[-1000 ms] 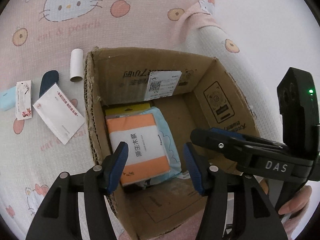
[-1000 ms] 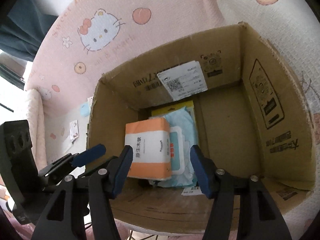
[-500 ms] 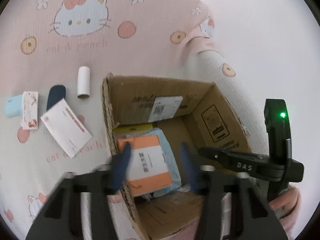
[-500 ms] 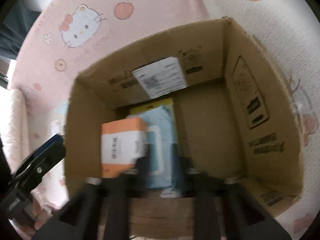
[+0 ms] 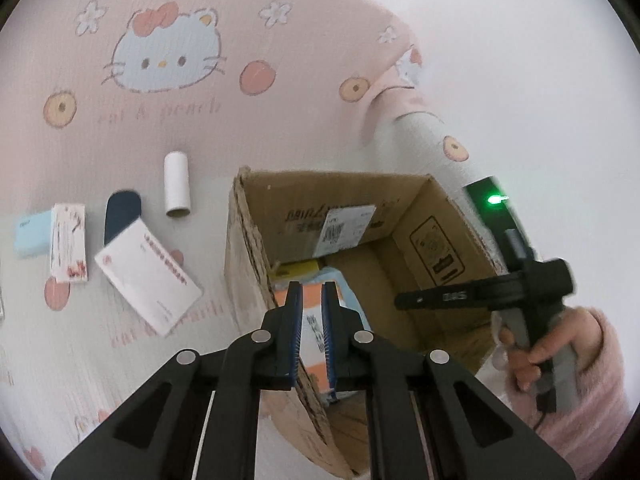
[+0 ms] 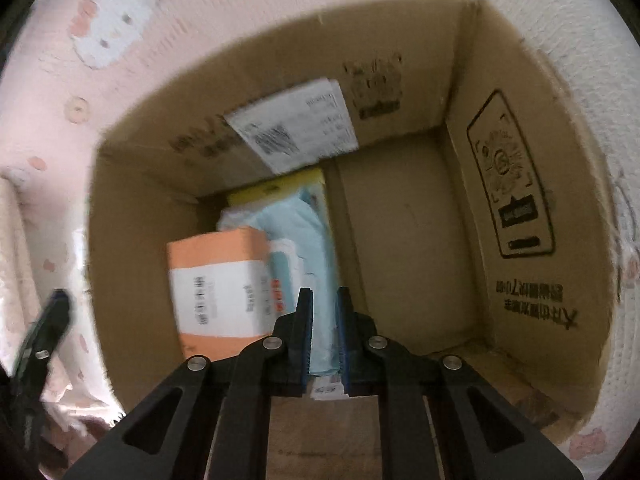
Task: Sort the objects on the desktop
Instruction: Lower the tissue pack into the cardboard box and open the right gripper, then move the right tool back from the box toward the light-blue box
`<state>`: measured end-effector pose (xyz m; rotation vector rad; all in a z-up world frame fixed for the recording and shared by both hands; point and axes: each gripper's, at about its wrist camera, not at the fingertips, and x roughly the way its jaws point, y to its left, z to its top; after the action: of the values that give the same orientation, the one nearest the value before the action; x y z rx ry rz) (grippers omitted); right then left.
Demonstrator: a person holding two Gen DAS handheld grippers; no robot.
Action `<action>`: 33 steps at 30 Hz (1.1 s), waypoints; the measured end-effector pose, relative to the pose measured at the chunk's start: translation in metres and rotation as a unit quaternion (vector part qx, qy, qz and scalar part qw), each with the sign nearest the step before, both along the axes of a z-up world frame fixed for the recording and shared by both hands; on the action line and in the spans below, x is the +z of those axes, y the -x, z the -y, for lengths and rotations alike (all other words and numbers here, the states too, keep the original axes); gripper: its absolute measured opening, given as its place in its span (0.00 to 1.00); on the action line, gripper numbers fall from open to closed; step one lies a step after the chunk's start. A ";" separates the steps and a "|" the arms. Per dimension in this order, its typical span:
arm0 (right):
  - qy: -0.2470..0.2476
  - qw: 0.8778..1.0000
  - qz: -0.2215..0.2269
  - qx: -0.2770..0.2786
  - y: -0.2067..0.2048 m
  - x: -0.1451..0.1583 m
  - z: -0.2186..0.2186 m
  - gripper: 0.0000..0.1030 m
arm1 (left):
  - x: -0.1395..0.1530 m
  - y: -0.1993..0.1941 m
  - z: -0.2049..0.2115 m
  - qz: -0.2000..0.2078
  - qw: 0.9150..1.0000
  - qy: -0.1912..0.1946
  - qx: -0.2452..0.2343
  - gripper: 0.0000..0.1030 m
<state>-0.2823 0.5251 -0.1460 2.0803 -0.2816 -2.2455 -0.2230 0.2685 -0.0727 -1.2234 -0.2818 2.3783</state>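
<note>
1. The cardboard box point(image 5: 256, 264) stands on the pink cloth point(image 5: 168, 112), collecting sorted items; the tissue pack point(image 6: 218, 284) lies inside.
2. The left gripper point(image 5: 311, 332) is pressed together, empty, above the box's edge.
3. The right gripper point(image 6: 323, 334), also closed and empty, points down into the box.
4. The envelope point(image 5: 148, 276) and paper tube point(image 5: 176, 190) wait outside, apparently unsorted.

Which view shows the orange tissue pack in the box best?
The right wrist view: the orange tissue pack shows its top and printed side inside the cardboard box, slightly blurred. In the left wrist view only a strip shows, behind the left gripper and the box wall.
</note>
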 end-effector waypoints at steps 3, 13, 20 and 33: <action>-0.009 1.000 0.029 0.002 0.010 -0.013 0.004 0.08 | -0.003 0.009 0.003 -0.006 1.000 0.004 -0.006 0.10; -0.054 0.989 0.132 -0.022 0.038 -0.068 -0.001 0.09 | -0.013 0.024 0.038 0.004 1.000 -0.028 0.009 0.10; -0.024 0.986 0.166 -0.019 0.036 -0.092 0.024 0.04 | -0.009 0.024 0.068 0.000 0.999 -0.028 0.021 0.10; -0.016 0.994 0.101 -0.044 0.017 -0.044 0.018 0.00 | -0.002 0.012 0.083 -0.008 1.000 -0.021 0.020 0.14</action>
<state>-0.2991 0.5066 -0.1898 2.3611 -0.3576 -2.0999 -0.2345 0.1855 -0.0752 -1.1884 -0.3521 2.4025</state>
